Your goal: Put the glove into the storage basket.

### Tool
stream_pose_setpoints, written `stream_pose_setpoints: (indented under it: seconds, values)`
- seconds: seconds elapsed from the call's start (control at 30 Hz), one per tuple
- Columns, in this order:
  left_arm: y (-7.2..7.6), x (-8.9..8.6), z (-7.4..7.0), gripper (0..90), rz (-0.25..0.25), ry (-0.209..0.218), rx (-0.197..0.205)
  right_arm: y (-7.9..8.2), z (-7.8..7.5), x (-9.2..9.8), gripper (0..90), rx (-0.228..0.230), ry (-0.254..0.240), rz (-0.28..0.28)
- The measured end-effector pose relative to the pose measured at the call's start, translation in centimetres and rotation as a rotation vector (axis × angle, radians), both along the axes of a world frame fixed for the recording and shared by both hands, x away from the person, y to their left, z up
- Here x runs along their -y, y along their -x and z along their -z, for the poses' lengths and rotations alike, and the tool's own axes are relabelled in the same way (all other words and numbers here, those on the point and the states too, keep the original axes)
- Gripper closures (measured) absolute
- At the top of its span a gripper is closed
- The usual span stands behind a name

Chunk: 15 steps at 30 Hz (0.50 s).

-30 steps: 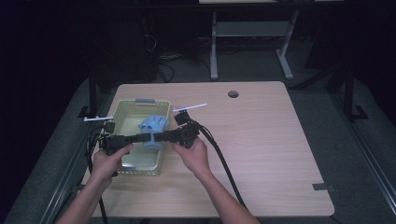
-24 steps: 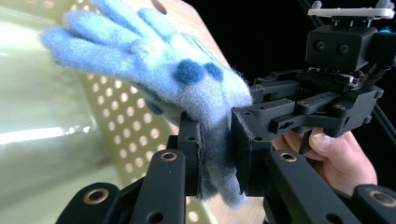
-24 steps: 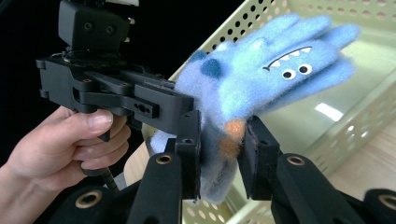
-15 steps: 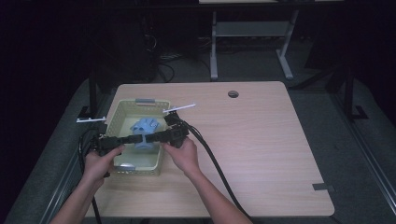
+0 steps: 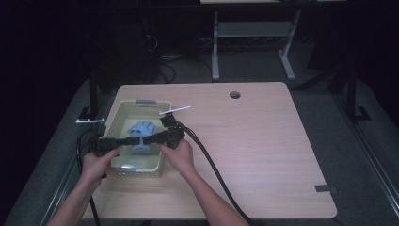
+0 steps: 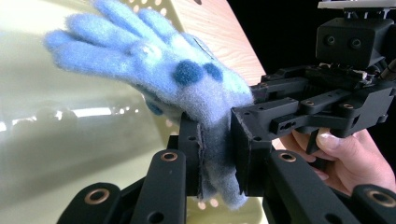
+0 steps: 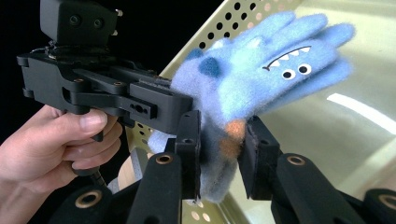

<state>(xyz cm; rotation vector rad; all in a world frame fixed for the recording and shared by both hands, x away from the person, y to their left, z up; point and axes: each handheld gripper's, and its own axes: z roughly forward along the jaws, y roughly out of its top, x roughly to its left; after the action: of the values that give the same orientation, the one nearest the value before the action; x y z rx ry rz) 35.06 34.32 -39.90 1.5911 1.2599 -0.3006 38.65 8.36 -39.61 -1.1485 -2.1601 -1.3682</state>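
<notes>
Glove (image 5: 139, 128), blue and fuzzy, hangs over the yellow basket (image 5: 123, 110), fingers pointing away from the person, cuff clamped by both left gripper (image 5: 128, 141) and right gripper (image 5: 147, 139); wooden table (image 5: 263, 155), dark room.

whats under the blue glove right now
The blue glove hangs between both grippers, over the pale yellow basket. Under it shows the basket's glossy floor; the patch straight beneath the glove and jaws is covered, so anything lying there can't be seen.

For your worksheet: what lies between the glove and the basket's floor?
Nothing: in the high view the glove hangs above the basket, clamped by both grippers.
</notes>
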Motion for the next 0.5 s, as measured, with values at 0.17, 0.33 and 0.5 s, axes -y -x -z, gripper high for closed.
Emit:
stream_pose_setpoints:
  seconds: [0.17, 0.33, 0.5]
  values:
    - [-0.2, -0.4, 0.3, 75.1, -0.001, -0.023, -0.007, -0.3, 0.5, -0.6, 70.8, -0.016, 0.003, -0.002]
    - [-0.3, -0.6, 0.5, 75.2, -0.004, -0.043, -0.017, -0.6, 1.0, -1.0, 70.4, -0.030, 0.009, -0.005]
    - [-0.6, -0.7, 0.6, 75.2, -0.004, -0.059, -0.028, -0.8, 1.3, -1.2, 69.6, -0.042, 0.017, -0.003]
